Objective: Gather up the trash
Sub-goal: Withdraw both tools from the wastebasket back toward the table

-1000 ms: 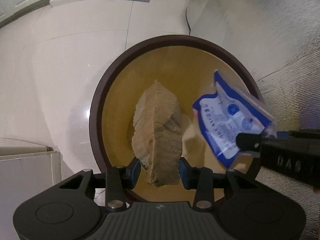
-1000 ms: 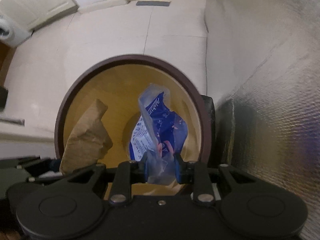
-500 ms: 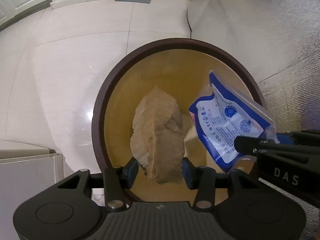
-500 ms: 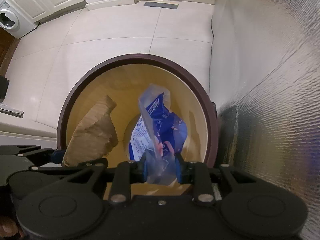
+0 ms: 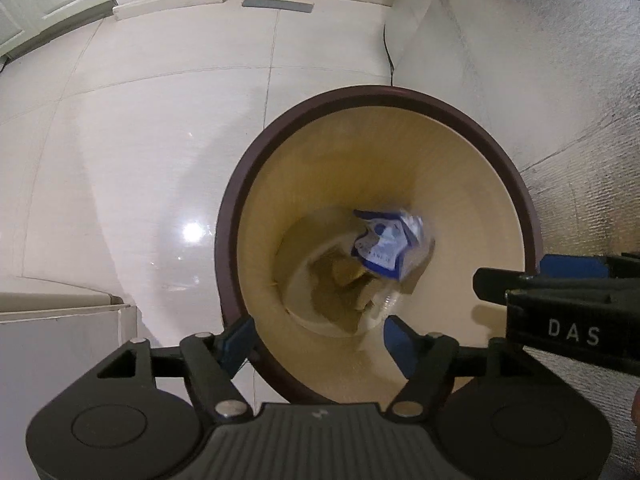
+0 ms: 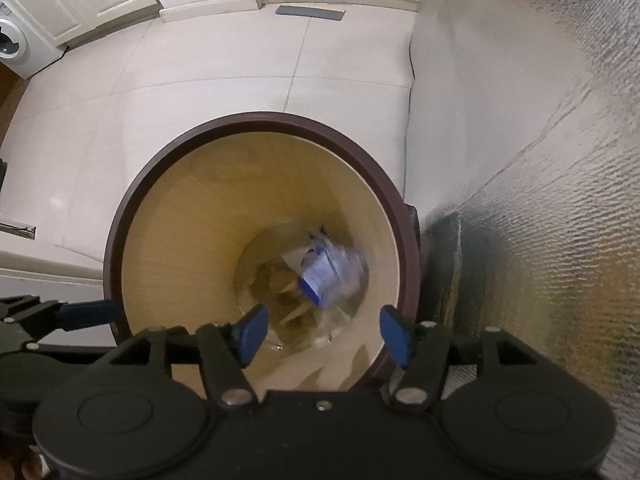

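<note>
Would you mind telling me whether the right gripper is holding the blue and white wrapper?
No, the right gripper stands open with nothing between its pads, and the blue and white wrapper lies down inside the bin.

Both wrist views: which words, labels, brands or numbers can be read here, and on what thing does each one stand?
"DAS": white letters on the black body of the right gripper, seen in the left wrist view.
Blue and white wrapper at the bottom of the bin: it carries print, but too blurred to read in either view.
Brown paper beside it: no text visible.
Left gripper: only a small unreadable mark.
</note>
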The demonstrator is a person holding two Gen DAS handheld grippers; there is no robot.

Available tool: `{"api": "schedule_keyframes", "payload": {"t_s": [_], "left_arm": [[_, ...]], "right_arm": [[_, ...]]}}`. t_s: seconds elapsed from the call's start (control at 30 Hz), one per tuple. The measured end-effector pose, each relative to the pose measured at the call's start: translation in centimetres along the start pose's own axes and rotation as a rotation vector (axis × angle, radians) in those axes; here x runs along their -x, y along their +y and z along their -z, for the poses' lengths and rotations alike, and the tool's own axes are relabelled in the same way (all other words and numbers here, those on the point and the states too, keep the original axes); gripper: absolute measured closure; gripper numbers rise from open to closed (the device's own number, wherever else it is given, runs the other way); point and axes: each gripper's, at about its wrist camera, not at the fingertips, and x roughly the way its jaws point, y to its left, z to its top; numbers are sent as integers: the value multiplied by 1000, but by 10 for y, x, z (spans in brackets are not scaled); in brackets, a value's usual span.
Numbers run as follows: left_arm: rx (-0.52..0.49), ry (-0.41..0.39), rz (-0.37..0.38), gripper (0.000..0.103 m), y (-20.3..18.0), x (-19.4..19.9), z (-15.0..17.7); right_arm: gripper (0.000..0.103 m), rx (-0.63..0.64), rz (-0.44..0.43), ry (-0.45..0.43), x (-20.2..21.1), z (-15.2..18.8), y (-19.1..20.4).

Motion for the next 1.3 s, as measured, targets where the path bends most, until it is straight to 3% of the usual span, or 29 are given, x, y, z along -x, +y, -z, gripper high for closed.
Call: {"api": "schedule_keyframes", "payload": {"t_s": [0.3, 0.5, 0.87, 0.93, 1.3], "left_arm": [[24, 4, -12, 30, 1, 10, 1], [43, -19, -21, 16, 7, 23, 8], [84, -49, -16, 2, 18, 38, 38], [90, -62, -18, 0, 21, 42, 43], [94, -136, -45, 0, 28, 68, 72]], "right_arm": [[40, 16, -35, -19, 10, 5, -2], [36, 14, -38, -50, 22, 12, -9], [13, -28, -8, -90, 34, 45, -18], [4, -28, -3, -100, 36, 54, -18], [0, -36, -33, -157, 61, 91, -17]]}}
